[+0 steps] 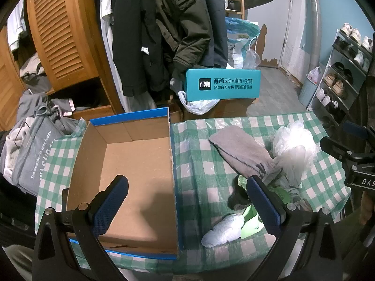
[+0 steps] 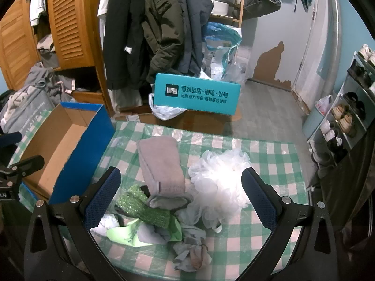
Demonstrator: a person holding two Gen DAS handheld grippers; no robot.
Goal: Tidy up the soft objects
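Observation:
An empty cardboard box (image 1: 131, 164) with blue outer walls (image 2: 82, 149) sits on the left of the checked table. To its right lies a heap of soft things: a grey mitt (image 2: 161, 168), a white mesh bath pouf (image 2: 222, 182), a green sparkly cloth (image 2: 143, 206), a light green piece (image 2: 121, 234) and grey socks (image 2: 192, 253). My left gripper (image 1: 187, 196) is open, straddling the box's right wall. My right gripper (image 2: 180, 199) hangs open over the heap, holding nothing. The mitt (image 1: 243, 154) and pouf (image 1: 295, 149) also show in the left wrist view.
A teal shoebox (image 2: 196, 93) stands on brown cartons behind the table. Coats (image 2: 150, 28) hang beyond it, beside a wooden louvred wardrobe (image 1: 63, 35). A shoe rack (image 2: 351, 117) lines the right wall. Clothes are piled at the left (image 1: 30, 145).

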